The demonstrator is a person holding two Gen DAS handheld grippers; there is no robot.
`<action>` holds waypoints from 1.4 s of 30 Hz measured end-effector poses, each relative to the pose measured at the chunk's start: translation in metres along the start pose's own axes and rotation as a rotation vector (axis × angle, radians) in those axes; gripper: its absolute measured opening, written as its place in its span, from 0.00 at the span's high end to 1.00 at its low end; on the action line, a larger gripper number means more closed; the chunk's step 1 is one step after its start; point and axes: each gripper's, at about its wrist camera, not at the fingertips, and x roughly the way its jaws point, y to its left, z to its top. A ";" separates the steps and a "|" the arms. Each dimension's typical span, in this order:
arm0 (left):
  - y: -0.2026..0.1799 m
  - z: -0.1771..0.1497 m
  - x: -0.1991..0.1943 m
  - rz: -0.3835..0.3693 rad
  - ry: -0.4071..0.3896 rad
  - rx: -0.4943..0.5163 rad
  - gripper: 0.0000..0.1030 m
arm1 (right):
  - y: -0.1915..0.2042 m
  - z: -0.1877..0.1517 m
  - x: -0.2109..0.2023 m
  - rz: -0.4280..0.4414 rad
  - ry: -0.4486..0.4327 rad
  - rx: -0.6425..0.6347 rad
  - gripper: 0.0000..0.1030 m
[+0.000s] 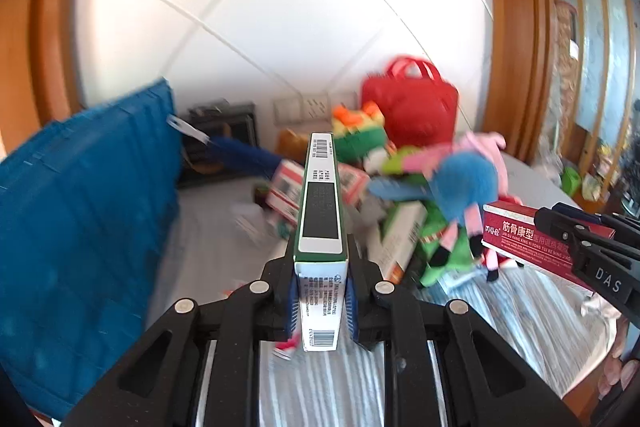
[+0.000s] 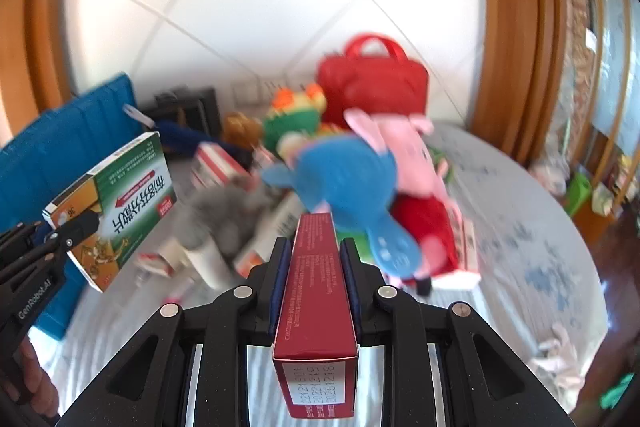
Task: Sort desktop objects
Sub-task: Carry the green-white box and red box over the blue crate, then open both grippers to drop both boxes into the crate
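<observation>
A: Green-and-white box (image 1: pixel 320 227) clamped on its narrow sides in the left gripper (image 1: pixel 320 301); dark red box (image 2: pixel 318 291) clamped likewise in the right gripper (image 2: pixel 316 285). Both held above the striped cloth (image 1: pixel 320 387).

B: Plush pile (image 2: pixel 352 179) sits at 12 o'clock, blue crate (image 1: pixel 80 219) at 9.

A: Judgement: carry both level, keep the squeeze, swing wide of the toys, release only over the chosen spot.
</observation>
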 end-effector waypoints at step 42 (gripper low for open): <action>0.359 0.030 -0.110 0.518 -0.127 -0.272 0.82 | 0.456 0.108 -0.026 0.439 -0.285 -0.443 0.76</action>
